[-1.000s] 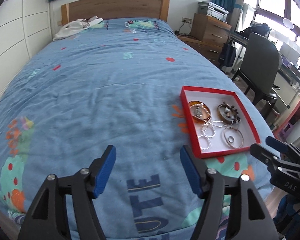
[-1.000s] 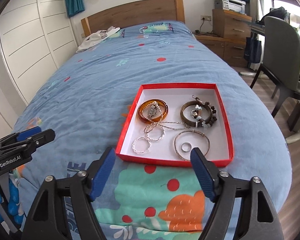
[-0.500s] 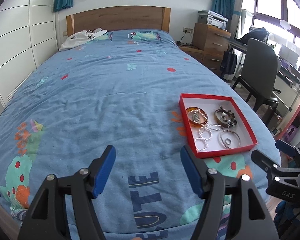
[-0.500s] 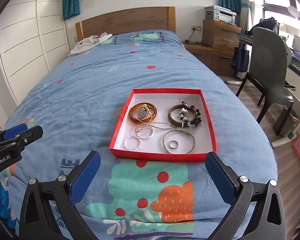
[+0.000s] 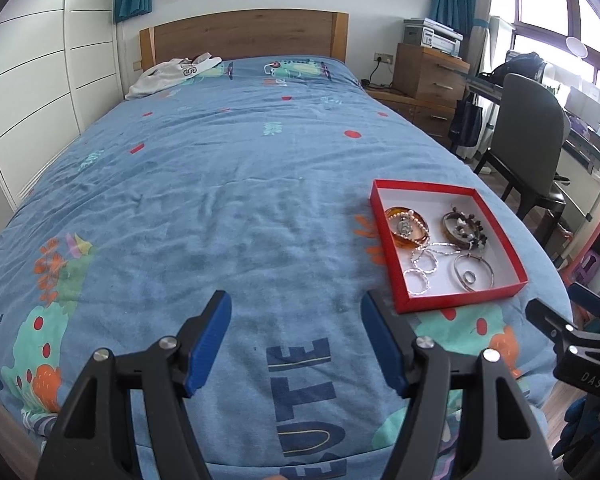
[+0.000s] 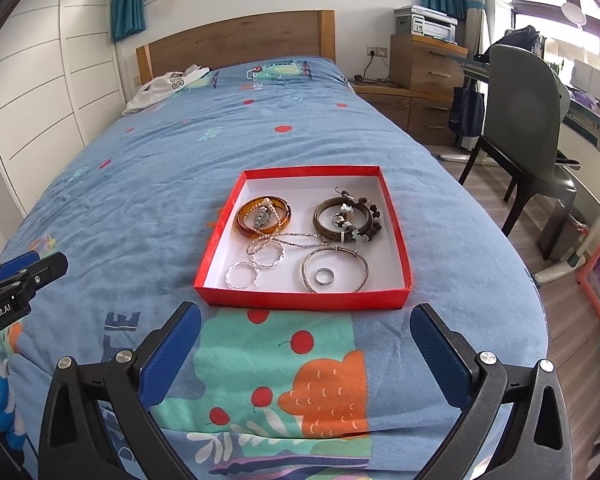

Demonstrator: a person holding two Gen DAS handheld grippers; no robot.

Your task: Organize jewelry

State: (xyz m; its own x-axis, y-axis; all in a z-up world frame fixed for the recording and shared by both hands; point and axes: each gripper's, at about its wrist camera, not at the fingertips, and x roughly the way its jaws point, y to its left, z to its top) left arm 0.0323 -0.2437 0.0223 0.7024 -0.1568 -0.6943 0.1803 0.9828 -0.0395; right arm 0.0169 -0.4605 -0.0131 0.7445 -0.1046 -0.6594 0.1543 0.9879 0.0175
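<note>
Right tool (image 6: 305,350): released, jaws at their widest, nothing between them, above the bedspread's near edge.
Left tool (image 5: 296,338): released, jaws apart and empty, over the "CUTE" lettering, left of the box.
Red box (image 6: 300,302): lies on the blue bedspread (image 6: 148,200), just beyond the right tool.
Inside, near: small ring (image 6: 324,277) within a silver bangle (image 6: 362,276); twisted silver hoops (image 6: 242,275).
Inside, far: amber bangle (image 6: 245,227), dark bangle (image 6: 320,216) with beads.
Far end: white garment (image 6: 160,88) by the wooden headboard (image 6: 236,40).
</note>
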